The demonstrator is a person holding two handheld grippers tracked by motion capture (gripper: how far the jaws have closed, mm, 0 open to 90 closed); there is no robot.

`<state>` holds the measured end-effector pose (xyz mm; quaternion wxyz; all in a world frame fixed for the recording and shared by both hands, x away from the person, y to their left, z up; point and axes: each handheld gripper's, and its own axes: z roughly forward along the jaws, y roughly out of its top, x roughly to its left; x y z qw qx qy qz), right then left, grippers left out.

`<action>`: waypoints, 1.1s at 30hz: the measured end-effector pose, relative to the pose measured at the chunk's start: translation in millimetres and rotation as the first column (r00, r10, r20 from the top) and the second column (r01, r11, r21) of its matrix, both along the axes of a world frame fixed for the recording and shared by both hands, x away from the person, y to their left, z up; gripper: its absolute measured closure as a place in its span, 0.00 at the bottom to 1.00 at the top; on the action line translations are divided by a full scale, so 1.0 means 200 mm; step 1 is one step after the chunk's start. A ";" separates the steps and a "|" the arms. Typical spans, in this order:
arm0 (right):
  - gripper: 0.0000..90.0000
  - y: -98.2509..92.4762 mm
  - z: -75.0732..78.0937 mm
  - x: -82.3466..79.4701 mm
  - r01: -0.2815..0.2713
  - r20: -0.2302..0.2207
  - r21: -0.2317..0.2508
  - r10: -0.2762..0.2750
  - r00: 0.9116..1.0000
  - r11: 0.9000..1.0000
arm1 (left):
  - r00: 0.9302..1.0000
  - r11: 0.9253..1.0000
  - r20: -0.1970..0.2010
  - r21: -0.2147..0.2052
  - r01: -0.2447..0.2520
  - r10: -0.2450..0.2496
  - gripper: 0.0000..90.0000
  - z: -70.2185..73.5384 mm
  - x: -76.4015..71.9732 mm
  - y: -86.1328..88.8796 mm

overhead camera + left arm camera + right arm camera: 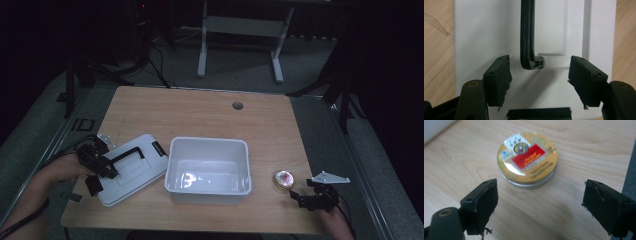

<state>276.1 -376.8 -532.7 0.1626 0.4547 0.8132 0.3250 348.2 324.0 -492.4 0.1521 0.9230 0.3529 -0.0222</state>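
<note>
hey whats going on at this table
A person works with a gripper in each hand. The left gripper hangs open over a flat white plastic lid with a black handle, which lies on the wooden table left of an open white plastic bin. The right gripper, also open, points at a small round yellow tin with a red label right of the bin, not touching it.

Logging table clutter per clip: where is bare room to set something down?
Free: the far table behind the white bin and the lid. Crowded: the lid with the left gripper, and the round tin by the right gripper.
</note>
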 end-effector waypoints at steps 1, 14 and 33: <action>0.14 0.01 0.01 0.02 -0.028 -0.047 -0.042 0.026 0.999 0.999 | 1.000 1.000 -0.003 -0.001 0.000 0.000 0.37 0.00 0.00 0.00; 0.14 0.04 0.10 0.11 -0.242 -0.261 -0.206 0.185 0.948 0.948 | 1.000 0.999 -0.010 0.025 0.024 -0.023 0.37 0.02 0.00 -0.02; 0.14 0.11 0.17 0.23 -0.401 -0.387 -0.324 0.267 0.883 0.857 | 1.000 0.999 -0.001 0.023 0.024 -0.024 0.37 0.04 -0.02 -0.01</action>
